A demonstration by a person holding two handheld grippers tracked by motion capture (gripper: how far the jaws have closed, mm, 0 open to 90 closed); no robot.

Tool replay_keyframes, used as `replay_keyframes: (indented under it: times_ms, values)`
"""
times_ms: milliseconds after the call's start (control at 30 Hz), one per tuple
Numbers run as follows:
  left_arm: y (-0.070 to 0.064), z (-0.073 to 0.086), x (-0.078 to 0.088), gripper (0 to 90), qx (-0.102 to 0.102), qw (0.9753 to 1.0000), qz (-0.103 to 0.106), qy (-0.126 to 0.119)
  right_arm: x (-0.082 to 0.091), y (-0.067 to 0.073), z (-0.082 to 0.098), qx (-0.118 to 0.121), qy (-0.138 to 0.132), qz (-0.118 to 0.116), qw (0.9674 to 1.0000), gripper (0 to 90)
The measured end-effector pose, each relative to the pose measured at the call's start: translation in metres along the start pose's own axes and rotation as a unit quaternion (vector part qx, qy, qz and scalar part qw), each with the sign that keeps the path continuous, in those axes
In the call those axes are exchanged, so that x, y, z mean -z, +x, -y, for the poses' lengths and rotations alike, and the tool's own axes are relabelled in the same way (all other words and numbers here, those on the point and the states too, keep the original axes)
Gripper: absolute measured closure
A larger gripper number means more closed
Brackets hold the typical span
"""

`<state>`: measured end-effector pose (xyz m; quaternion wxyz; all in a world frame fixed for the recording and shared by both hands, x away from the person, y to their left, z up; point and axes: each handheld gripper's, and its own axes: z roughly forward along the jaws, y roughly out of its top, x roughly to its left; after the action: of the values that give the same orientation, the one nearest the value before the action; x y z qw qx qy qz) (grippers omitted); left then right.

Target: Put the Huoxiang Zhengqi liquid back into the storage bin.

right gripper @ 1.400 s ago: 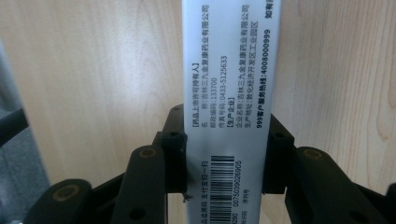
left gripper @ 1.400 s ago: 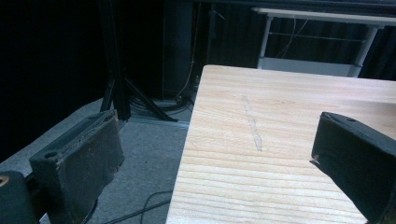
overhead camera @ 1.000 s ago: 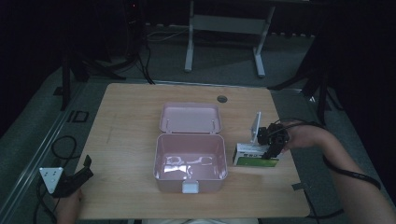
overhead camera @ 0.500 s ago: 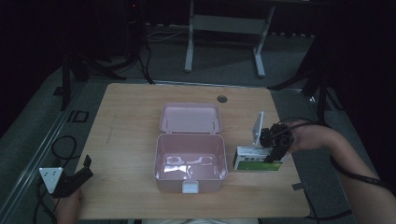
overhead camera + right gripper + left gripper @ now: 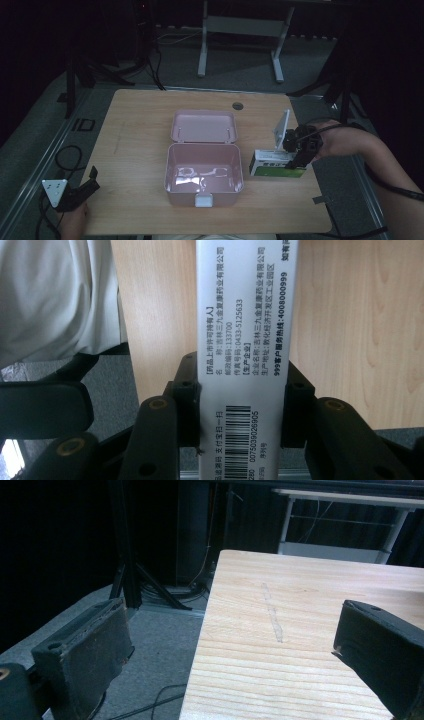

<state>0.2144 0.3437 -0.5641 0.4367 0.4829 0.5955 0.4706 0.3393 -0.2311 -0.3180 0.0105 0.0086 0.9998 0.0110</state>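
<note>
High view | one pink box (image 5: 204,175) | one medicine carton (image 5: 272,164) pinched by right hand-held gripper (image 5: 295,155) | left hand-held gripper (image 5: 82,190) spread

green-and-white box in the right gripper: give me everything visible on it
The medicine box is a slim cardboard carton, white on top with a green front face. Its white side panel carries black Chinese print, phone numbers and a barcode. The right gripper is shut on it, jaws pressing its two opposite faces. It sits just right of the open pink case, apart from it, over the table's right edge area.
</note>
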Motion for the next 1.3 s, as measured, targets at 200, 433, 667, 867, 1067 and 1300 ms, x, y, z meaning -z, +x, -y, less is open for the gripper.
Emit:
replay_keyframes:
  times_ms: [200,433,667,867,1067,1300]
  values:
    - [0.000,0.000,0.000,2.1,0.000,1.0000,0.000,0.000,0.017,0.003,-0.008,0.003,-0.005,0.007,1.0000,61.8]
    - [0.000,0.000,0.000,2.1,-0.002,1.0000,0.000,0.000,0.023,0.004,-0.019,0.004,-0.013,0.007,0.9999,61.8]
    - [-0.001,0.000,0.000,2.1,-0.004,1.0000,-0.001,0.000,0.016,0.001,-0.042,0.011,-0.025,-0.002,0.9996,61.8]
    - [0.000,0.000,0.000,2.1,-0.004,1.0000,0.000,-0.001,0.012,-0.001,-0.064,0.021,-0.029,-0.012,0.9993,61.8]
    - [0.000,0.000,0.000,2.1,-0.002,1.0000,0.001,-0.001,0.009,-0.002,-0.087,0.036,-0.034,-0.012,0.9987,61.8]
    - [0.000,0.000,0.000,2.1,-0.002,1.0000,0.002,-0.002,0.008,0.000,-0.112,0.050,-0.040,-0.010,0.9979,61.8]
